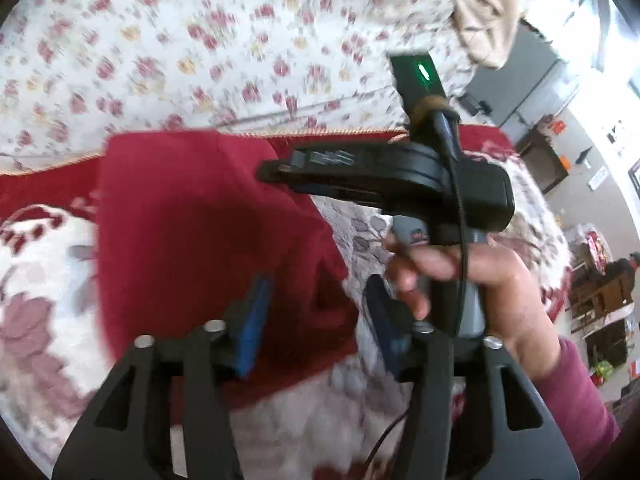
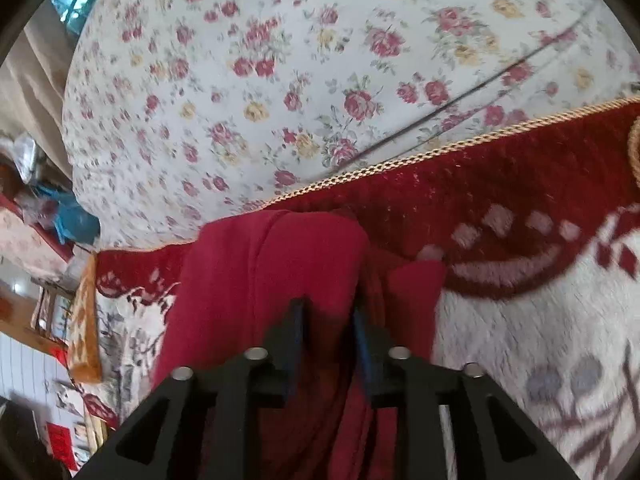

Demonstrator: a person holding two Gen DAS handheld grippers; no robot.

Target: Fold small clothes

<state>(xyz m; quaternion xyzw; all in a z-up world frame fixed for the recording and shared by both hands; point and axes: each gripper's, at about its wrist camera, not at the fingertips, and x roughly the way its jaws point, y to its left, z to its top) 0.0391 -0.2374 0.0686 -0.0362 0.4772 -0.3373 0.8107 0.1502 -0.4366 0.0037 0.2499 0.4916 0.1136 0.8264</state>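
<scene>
A dark red garment [image 1: 192, 240] lies folded on a red and white patterned blanket [image 1: 40, 264]. My left gripper [image 1: 318, 320] hovers over the garment's right part, open, with nothing pinched between its blue pads [image 1: 252, 320]. A hand [image 1: 480, 280] holds my right gripper [image 1: 268, 170], whose tip sits at the garment's far edge. In the right wrist view the garment [image 2: 260, 280] fills the middle. My right gripper [image 2: 329, 332] stands low over it, slightly open, with red cloth showing in the gap between the pads [image 2: 298, 332] but not squeezed.
A floral sheet [image 2: 280, 80] covers the bed beyond the blanket's [image 2: 520, 320] gold-corded edge [image 2: 400, 164]. A beige cloth [image 1: 488, 8] lies at the far right. Furniture and clutter [image 1: 600, 300] stand past the bed's side.
</scene>
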